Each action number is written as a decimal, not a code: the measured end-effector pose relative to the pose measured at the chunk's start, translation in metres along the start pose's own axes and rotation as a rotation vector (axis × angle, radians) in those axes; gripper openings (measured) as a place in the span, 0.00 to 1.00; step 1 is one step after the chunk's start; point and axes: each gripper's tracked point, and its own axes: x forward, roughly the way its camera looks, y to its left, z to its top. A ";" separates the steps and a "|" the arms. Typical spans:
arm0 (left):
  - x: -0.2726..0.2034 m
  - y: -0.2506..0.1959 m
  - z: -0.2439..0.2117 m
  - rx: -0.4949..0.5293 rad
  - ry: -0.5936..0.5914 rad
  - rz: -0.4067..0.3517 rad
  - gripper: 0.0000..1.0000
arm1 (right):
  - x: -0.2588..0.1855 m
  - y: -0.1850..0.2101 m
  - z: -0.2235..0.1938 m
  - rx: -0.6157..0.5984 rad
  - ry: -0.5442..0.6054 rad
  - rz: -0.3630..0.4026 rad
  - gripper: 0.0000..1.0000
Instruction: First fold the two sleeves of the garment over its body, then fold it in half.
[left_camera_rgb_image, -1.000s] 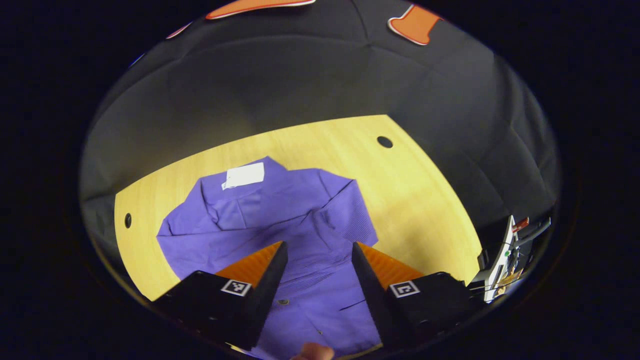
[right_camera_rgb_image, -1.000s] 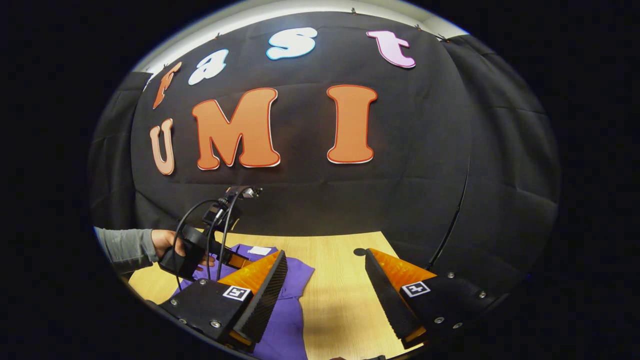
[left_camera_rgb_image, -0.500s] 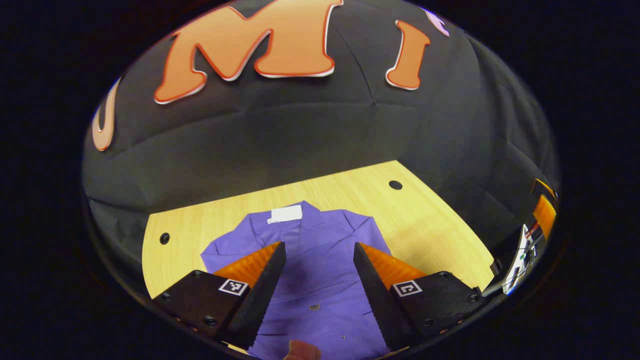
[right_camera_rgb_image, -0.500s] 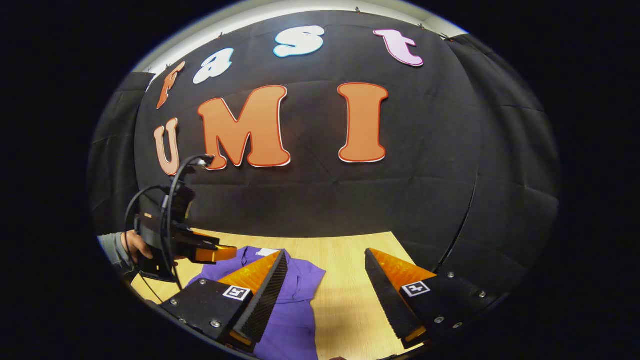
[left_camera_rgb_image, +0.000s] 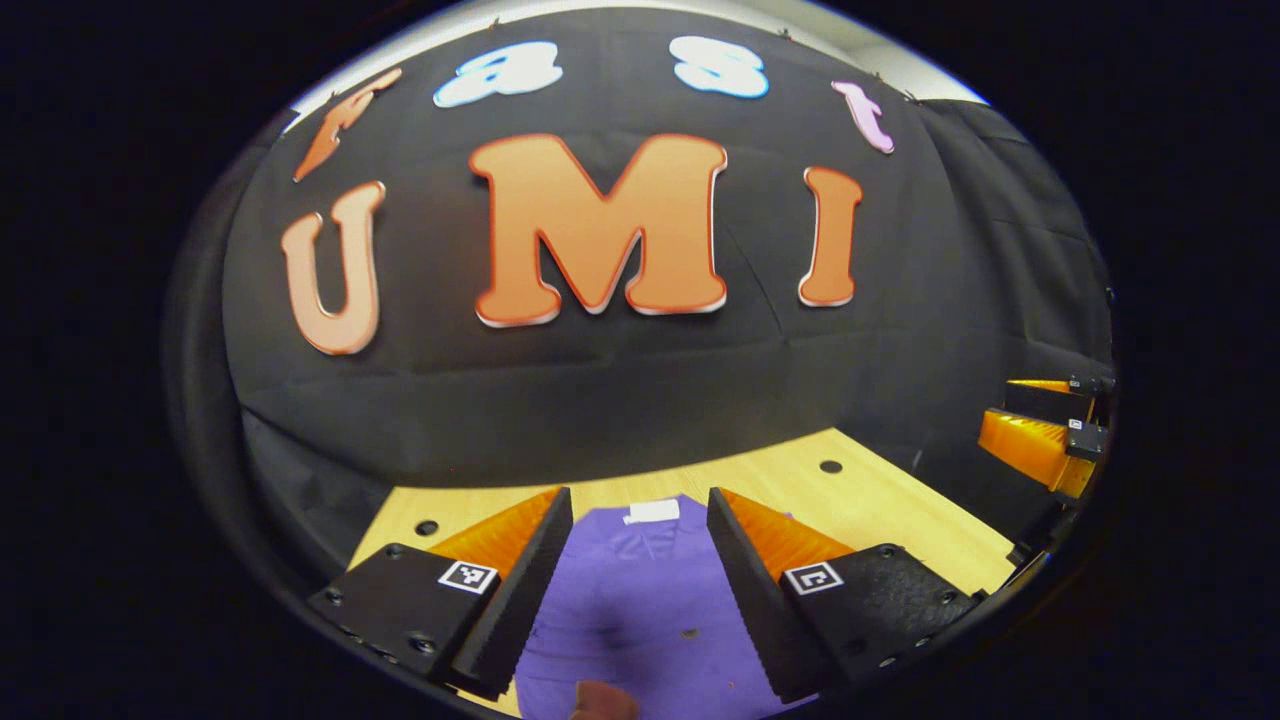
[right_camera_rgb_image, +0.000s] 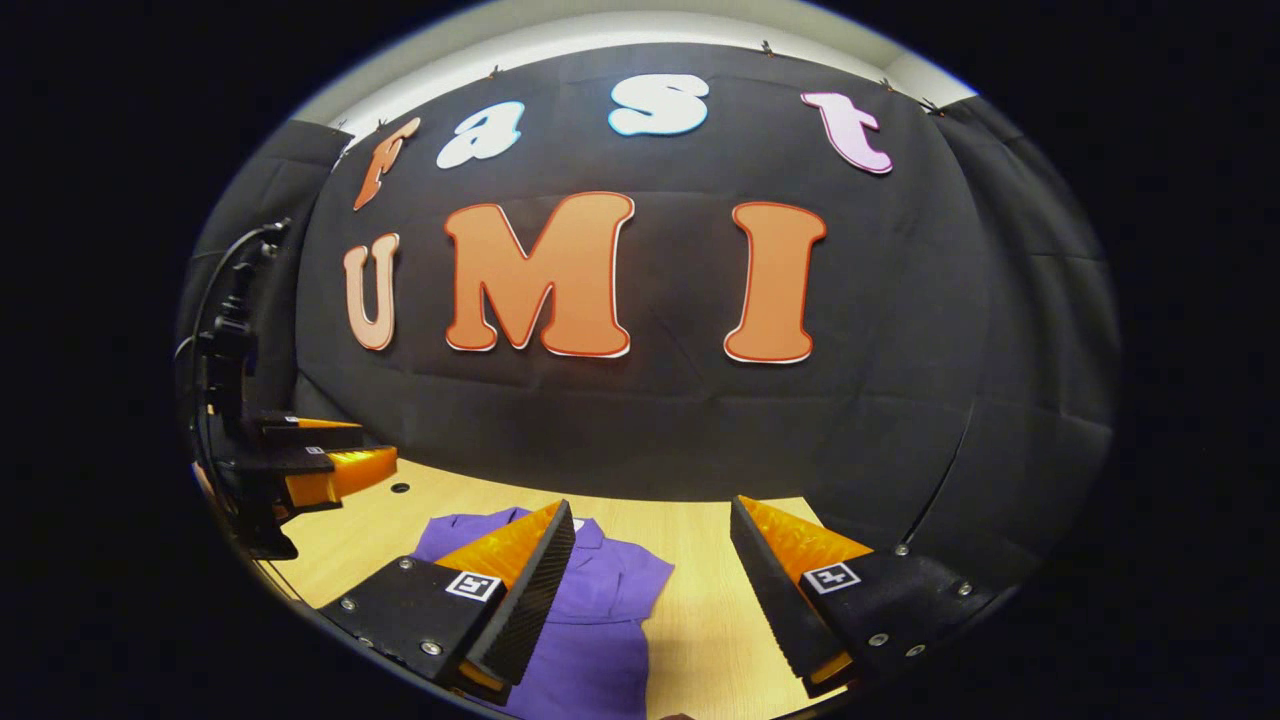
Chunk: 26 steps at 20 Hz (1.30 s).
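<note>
the purple shirt (left_camera_rgb_image: 640, 600) lies flat on the wooden surface (left_camera_rgb_image: 880, 500), sleeves seemingly folded in. left gripper (left_camera_rgb_image: 638, 590) and right gripper (right_camera_rgb_image: 650, 590) hover above it, both wide and empty, probably lining up the half fold.

- left gripper (left_camera_rgb_image: 640, 505): fingers spread wide, nothing between them, raised, facing forward
- right gripper (right_camera_rgb_image: 652, 515): fingers spread wide, nothing held, level, facing forward
- fingertip (left_camera_rgb_image: 597, 699) visible at bottom edge of left gripper view
</note>
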 end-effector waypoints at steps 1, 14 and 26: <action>-0.013 0.008 0.006 0.007 -0.031 0.021 0.89 | 0.000 0.005 0.003 -0.004 -0.010 0.006 0.94; -0.130 0.080 0.021 -0.041 -0.293 0.298 0.87 | -0.035 0.019 0.029 -0.078 -0.147 -0.034 0.94; -0.132 0.104 -0.070 -0.010 -0.084 0.316 0.98 | -0.049 0.023 -0.080 -0.081 0.132 -0.012 0.94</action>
